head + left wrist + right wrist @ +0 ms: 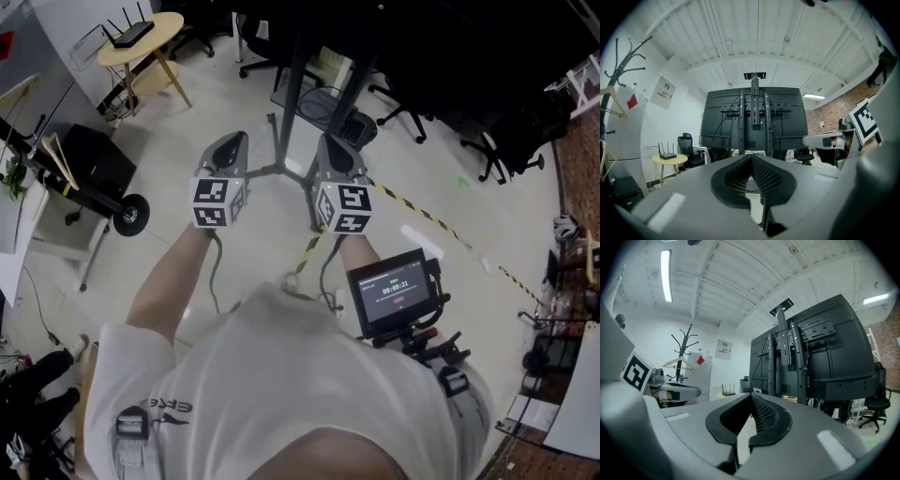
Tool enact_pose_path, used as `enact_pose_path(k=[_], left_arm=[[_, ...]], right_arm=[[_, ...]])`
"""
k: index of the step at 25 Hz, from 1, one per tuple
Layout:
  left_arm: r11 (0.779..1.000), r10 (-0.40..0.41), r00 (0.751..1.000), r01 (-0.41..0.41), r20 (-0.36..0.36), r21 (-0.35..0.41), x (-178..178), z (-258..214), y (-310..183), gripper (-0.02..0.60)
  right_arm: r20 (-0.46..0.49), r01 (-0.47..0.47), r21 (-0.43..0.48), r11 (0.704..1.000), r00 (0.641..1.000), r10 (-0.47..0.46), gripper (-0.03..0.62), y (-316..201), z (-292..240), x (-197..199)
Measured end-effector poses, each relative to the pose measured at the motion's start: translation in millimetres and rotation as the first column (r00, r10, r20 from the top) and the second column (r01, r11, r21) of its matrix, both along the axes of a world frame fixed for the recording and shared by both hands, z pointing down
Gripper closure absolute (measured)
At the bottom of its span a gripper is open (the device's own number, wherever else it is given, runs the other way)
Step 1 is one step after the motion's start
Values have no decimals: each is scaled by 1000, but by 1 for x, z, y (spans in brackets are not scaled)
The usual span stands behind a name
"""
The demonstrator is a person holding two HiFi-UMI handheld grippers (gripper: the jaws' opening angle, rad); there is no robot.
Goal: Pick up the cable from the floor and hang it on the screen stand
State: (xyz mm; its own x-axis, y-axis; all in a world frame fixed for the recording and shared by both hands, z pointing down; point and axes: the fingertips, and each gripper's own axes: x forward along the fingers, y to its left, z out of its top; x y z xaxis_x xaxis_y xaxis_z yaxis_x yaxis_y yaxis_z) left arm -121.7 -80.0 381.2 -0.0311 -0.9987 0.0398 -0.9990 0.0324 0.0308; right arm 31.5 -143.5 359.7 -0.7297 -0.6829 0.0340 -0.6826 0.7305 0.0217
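Nothing done yet: cable on the floor, pick and hang both left.
Two grippers: left gripper (751,158) and right gripper (751,397), jaws together, empty. One striped yellow-black cable (307,251), likely the target, lies on the floor (216,103) below them, by the base of the one screen stand (754,108).

The left forearm (167,283) and right forearm (353,250) reach up from the lower frame to the centre of the head view. The left gripper (232,145) and right gripper (331,148) sit side by side, pointing level ahead. Each has its jaws closed tip to tip and empty.
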Motion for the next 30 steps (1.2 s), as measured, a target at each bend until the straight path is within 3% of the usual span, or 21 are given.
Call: enact_pose_path(k=[7, 13, 23, 30], left_arm=[[1000, 22, 1000, -22, -16, -17, 5, 17, 32, 578], [999, 32, 999, -32, 16, -19, 38, 22, 51, 578], [998, 56, 998, -55, 27, -39, 73, 50, 54, 578], [997, 72, 997, -70, 41, -39, 76, 58, 53, 580]], right_arm=[[-20, -9, -28, 1000, 1000, 8, 580, 38, 17, -1], [-4, 27, -33, 999, 1000, -27, 580, 58, 25, 25], [-11, 69, -57, 996, 998, -70, 580, 70, 54, 41], [-23, 71, -61, 996, 997, -73, 581, 76, 63, 43]])
